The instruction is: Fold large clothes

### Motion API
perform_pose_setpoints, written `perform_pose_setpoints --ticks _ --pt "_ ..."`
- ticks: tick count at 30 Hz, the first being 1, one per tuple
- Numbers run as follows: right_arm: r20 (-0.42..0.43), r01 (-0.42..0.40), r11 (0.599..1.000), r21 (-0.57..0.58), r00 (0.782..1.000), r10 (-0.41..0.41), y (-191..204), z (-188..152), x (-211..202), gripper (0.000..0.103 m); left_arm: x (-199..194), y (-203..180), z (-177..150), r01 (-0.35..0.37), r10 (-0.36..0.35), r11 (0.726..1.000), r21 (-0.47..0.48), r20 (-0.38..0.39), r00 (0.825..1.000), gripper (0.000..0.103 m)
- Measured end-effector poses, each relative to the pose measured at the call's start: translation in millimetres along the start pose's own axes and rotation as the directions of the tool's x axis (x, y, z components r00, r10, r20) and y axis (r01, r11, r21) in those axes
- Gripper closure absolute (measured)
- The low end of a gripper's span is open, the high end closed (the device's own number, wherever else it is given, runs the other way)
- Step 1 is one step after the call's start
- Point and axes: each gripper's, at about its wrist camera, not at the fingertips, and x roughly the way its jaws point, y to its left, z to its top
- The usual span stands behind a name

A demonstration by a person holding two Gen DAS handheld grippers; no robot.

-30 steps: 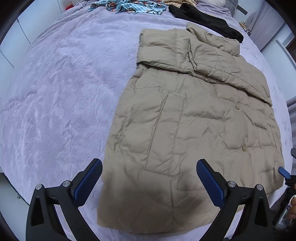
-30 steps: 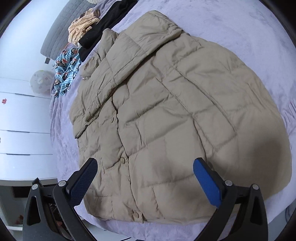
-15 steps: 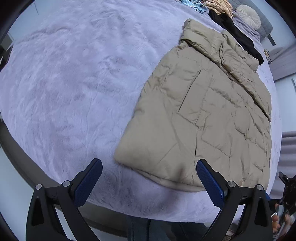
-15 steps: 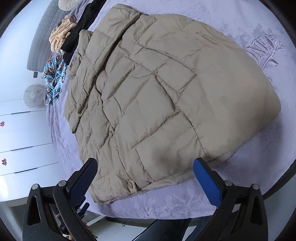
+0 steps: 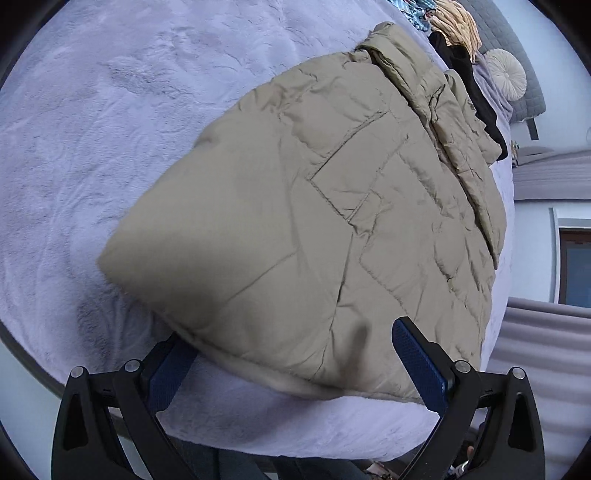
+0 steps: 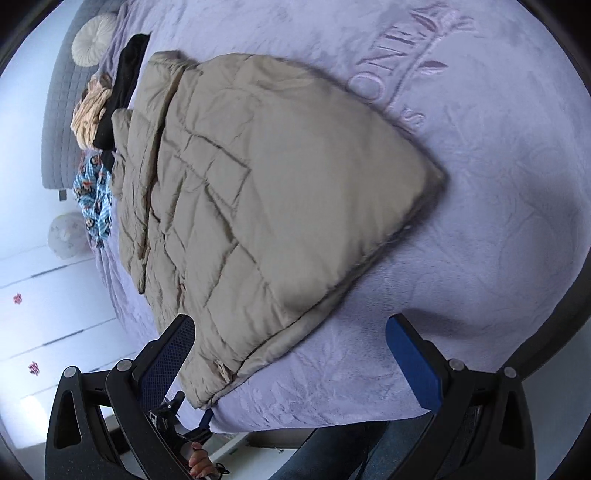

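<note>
Found the tan quilted jacket [image 5: 314, 221] lying flat on the lavender bedspread [image 5: 92, 129], hem at the near edge of the bed and collar pointing toward the head end, beside a black garment [image 5: 461, 74], a peach one [image 5: 454, 26] and a blue patterned one [image 6: 92, 199]. Noted a sleeve laid in lengthwise along one side of the body, so that the jacket [image 6: 258, 203] made a long, fairly tidy rectangle. Judged the inward sleeve folds done on that evidence, though could not confirm what lay underneath. Saw no crosswise fold yet: hem and collar well apart, full length spread out. Judged the task roughly midway, with the hem-to-collar fold, perhaps in two stages for so bulky a piece, left to do, plus some pressing down of the puffy filling. Saw the left gripper [image 5: 291, 343] spread wide and empty at the near edge of the bed, straddling the hem, one finger partly hidden by the outer hem corner and the other just over the cloth. Could not tell whether either finger touched the fabric. Saw the right gripper [image 6: 290, 325] likewise released and holding nothing, one finger just beside the buttoned hem corner, the other over bare bedspread. Took both for a setup to pinch the two hem corners. Expected slippery, springy cloth, likely to slide or spring back open unless pinched deep.
</note>
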Motion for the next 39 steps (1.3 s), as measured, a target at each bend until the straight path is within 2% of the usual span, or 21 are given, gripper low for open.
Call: perform_pose_setpoints --ticks 2,3,4,5,6,7,8,9,10,11,13,14,15,16,17,26,31,34,39 --pt "0.013 -0.022 0.998 0.054 1.000 0.021 -13 3 2 0.000 5 -3 5 0.024 -0.024 1.000 -0.015 0.002 1.000 0.002" --pt "0.023 -0.045 0.996 0.077 0.999 0.043 -17 4 2 0.000 5 -5 7 0.042 -0.042 0.999 -0.015 0.003 0.999 0.005" --pt "0.037 -0.078 0.992 0.100 0.997 0.075 -21 6 3 0.000 6 -7 8 0.050 -0.050 0.999 -0.013 0.002 0.999 0.016" --pt "0.048 -0.103 0.988 0.117 0.994 0.098 -22 6 4 0.000 8 -11 10 0.053 -0.053 0.999 -0.008 -0.005 0.999 0.020" --pt "0.063 -0.135 0.982 0.136 0.990 0.127 -24 8 6 0.000 9 -12 12 0.049 -0.049 0.999 -0.005 -0.009 0.999 0.031" --pt "0.076 -0.165 0.975 0.150 0.985 0.155 -24 9 7 0.001 9 -14 13 0.030 -0.030 1.000 -0.005 -0.009 1.000 0.048" --pt "0.085 -0.192 0.969 0.157 0.980 0.180 -23 10 8 0.001 10 -15 14 0.008 -0.008 1.000 -0.005 -0.014 1.000 0.058" --pt "0.095 -0.217 0.963 0.162 0.974 0.203 -21 12 10 0.002 10 -16 16 0.000 0.000 1.000 -0.005 -0.018 1.000 0.072" --pt "0.104 -0.236 0.957 0.167 0.970 0.221 -20 14 11 0.003 7 -14 16 0.001 -0.001 1.000 -0.007 -0.014 1.000 0.081" --pt "0.109 -0.251 0.953 0.171 0.966 0.235 -19 15 13 0.007 4 -14 17 0.007 -0.007 1.000 -0.008 -0.007 1.000 0.085" --pt "0.106 -0.276 0.943 0.184 0.960 0.260 -17 17 17 0.016 -5 -17 19 0.028 -0.028 1.000 0.005 0.007 1.000 0.087" --pt "0.100 -0.283 0.939 0.194 0.958 0.268 -17 18 19 0.030 -10 -21 21 0.036 -0.036 0.999 0.025 0.015 0.999 0.087" --pt "0.089 -0.283 0.936 0.208 0.959 0.270 -19 18 22 0.052 -14 -25 23 0.042 -0.043 0.998 0.049 0.021 0.999 0.091" --pt "0.077 -0.275 0.936 0.218 0.961 0.265 -19 19 26 0.067 -19 -28 25 0.047 -0.048 0.996 0.074 0.024 0.999 0.091" --pt "0.073 -0.262 0.940 0.221 0.965 0.252 -18 18 28 0.090 -23 -32 27 0.052 -0.055 0.994 0.097 0.027 0.998 0.091" --pt "0.135 -0.235 0.964 0.126 0.967 0.218 15 14 10 0.092 -47 -54 49 0.139 -0.143 0.970 0.201 0.002 0.990 0.091" --pt "0.170 -0.232 0.971 0.062 0.961 0.219 44 18 -4 0.092 -62 -80 68 0.140 -0.151 0.946 0.293 0.016 0.988 0.091" --pt "0.172 -0.213 0.977 -0.005 0.962 0.211 68 27 -12 0.092 -71 -101 84 0.133 -0.160 0.933 0.333 0.055 0.985 0.091" --pt "0.160 -0.170 0.973 -0.156 0.968 0.194 122 56 -23 0.093 -89 -145 113 0.078 -0.152 0.924 0.374 0.173 0.973 0.091"
